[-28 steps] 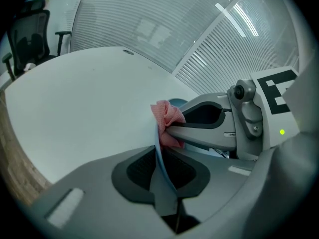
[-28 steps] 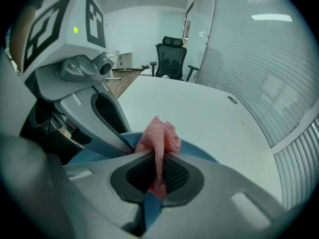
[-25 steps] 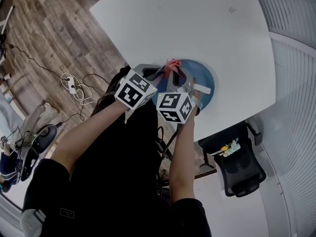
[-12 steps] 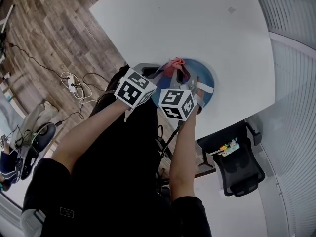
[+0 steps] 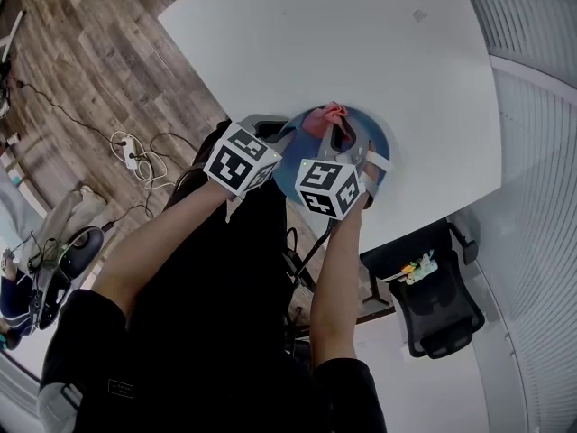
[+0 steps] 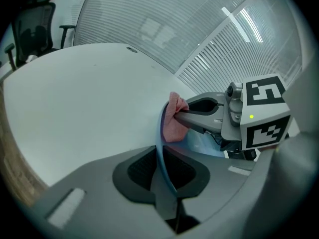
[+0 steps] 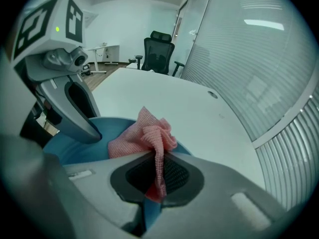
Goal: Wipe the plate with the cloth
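Where it bunches, pink cloth [image 7: 147, 133], blue plate [image 7: 75, 149]

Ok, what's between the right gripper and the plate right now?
The pink cloth, pinched by the right gripper and bunched against the blue plate. The right gripper view shows it clearly.

The right claw [image 5: 336, 126] hides much of the plate [image 5: 371, 132].
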`<state>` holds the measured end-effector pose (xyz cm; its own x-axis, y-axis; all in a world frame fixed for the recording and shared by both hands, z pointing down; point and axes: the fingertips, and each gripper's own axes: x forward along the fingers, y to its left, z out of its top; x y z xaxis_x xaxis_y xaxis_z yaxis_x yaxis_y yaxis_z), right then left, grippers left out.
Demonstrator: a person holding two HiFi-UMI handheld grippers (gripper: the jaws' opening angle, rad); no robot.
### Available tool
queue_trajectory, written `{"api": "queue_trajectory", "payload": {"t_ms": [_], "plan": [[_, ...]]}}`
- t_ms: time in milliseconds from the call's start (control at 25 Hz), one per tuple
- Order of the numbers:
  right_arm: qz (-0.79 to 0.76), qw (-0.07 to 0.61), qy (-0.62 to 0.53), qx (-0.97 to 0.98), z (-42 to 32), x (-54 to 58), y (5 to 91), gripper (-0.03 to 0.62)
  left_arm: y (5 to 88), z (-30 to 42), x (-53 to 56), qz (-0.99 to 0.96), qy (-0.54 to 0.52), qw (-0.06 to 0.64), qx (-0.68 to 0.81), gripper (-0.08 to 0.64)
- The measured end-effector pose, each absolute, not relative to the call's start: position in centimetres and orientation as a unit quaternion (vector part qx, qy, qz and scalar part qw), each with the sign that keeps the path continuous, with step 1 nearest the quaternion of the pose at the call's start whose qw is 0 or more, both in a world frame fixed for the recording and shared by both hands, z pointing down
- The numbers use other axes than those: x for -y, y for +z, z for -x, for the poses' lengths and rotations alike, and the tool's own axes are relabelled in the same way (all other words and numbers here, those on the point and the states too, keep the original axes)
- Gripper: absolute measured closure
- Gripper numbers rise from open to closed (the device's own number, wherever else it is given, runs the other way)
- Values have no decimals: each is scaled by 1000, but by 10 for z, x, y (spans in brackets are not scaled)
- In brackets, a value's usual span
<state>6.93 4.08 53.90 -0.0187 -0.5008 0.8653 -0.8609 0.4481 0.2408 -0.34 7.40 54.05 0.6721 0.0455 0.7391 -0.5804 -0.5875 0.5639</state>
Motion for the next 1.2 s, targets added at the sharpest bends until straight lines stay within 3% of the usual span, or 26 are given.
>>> {"api": "queue_trajectory", "payload": {"t_ms": [280, 520, 1200], "plan": [[-502, 526, 159, 668, -91, -43, 541, 577, 541, 2, -73, -804, 367, 437, 169, 525], [-478, 594, 87, 641, -107, -47, 542, 577, 541, 2, -73, -805, 365, 435, 170, 525], [-295, 741, -98, 595, -143, -84, 542, 578, 539, 1, -73, -807, 361, 434, 173, 526]]}}
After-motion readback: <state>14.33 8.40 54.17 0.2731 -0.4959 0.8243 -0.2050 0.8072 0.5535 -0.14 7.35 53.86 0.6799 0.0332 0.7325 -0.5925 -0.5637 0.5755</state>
